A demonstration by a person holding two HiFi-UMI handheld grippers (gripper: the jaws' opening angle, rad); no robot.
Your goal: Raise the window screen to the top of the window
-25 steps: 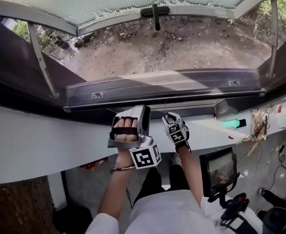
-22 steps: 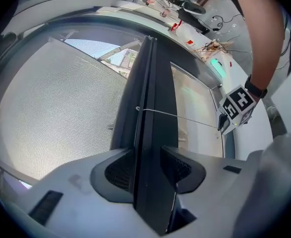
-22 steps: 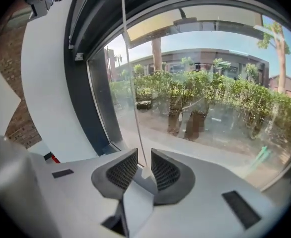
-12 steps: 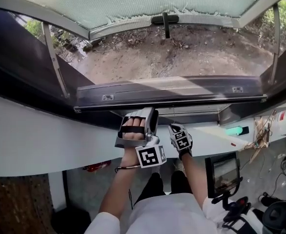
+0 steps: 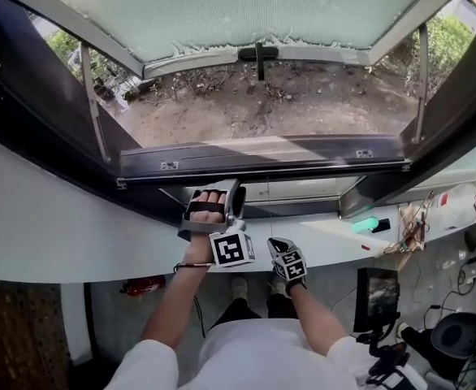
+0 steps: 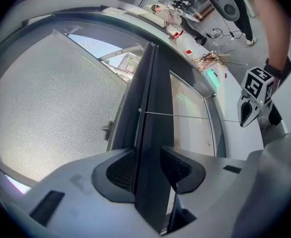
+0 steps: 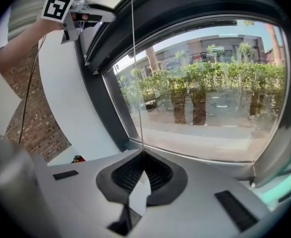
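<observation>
Gripping is confirmed at the left gripper. Its jaws stand either side of the dark horizontal metal rail and are pressed onto it, near the rail's mid-length.

The rail's long axis runs left to right across the window opening, crosswise to the jaws. It sits low, just above the white window ledge.

The pale grey-green mesh window screen fills the upper part of the opening. A small black handle sits at its frayed lower edge. These views do not show whether the mesh joins the rail. Because a pull cord hangs from the rail, I judge the rail to be the screen's bottom bar.

The thin pale cord runs from the rail down to the right gripper, so its long axis is near vertical. That gripper's jaws are closed on the cord, pinching it at their tips. The right gripper sits lower than the left, below the ledge line and just right of it, and touches the rail only through the cord.

Assessment: the left gripper is the nearer hold and carries the rail directly. The coming move is an upward travel towards the top of the window, with the rail kept level along its long axis. The cord hand would need to follow or pay out. An uneven lift risks skewing the rail in its side tracks.
</observation>
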